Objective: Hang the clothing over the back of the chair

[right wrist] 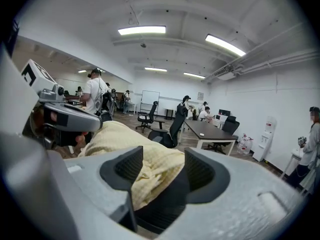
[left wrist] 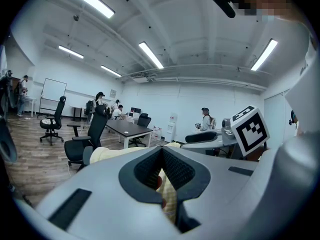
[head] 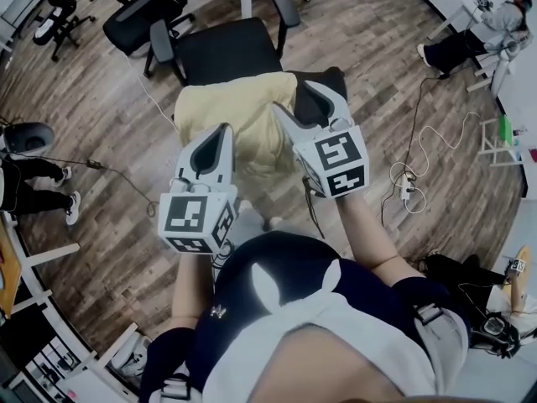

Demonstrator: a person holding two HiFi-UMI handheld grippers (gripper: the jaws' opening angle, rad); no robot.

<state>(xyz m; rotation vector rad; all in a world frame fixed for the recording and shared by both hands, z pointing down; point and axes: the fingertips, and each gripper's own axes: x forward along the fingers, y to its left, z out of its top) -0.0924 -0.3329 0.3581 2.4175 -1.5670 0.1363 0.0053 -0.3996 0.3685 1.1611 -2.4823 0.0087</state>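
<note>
Looking down on chair, seat pointing away, back nearest.

Noting cloth, pale yellow, lying draped over the back's top edge. Covering the left and middle of that edge, hanging down the near side, leaving the right corner bare and black.

Pinching cloth with left gripper. Jaws standing all but together in left gripper view, with only a thin strip of yellow showing in the slit between the pads. Gripping at the cloth's near left edge, just under the back's top edge.

Holding right gripper with jaws wide apart, clamping nothing. Hovering at the back's right part, by the cloth's right edge. Framing two things in the gap in right gripper view: cloth on the left side, bare back on the right. Unable to tell whether either pad is touching.

Also noting wooden floor all round, cable trailing at right, second chair beyond at far left, and table further off in the room.
</note>
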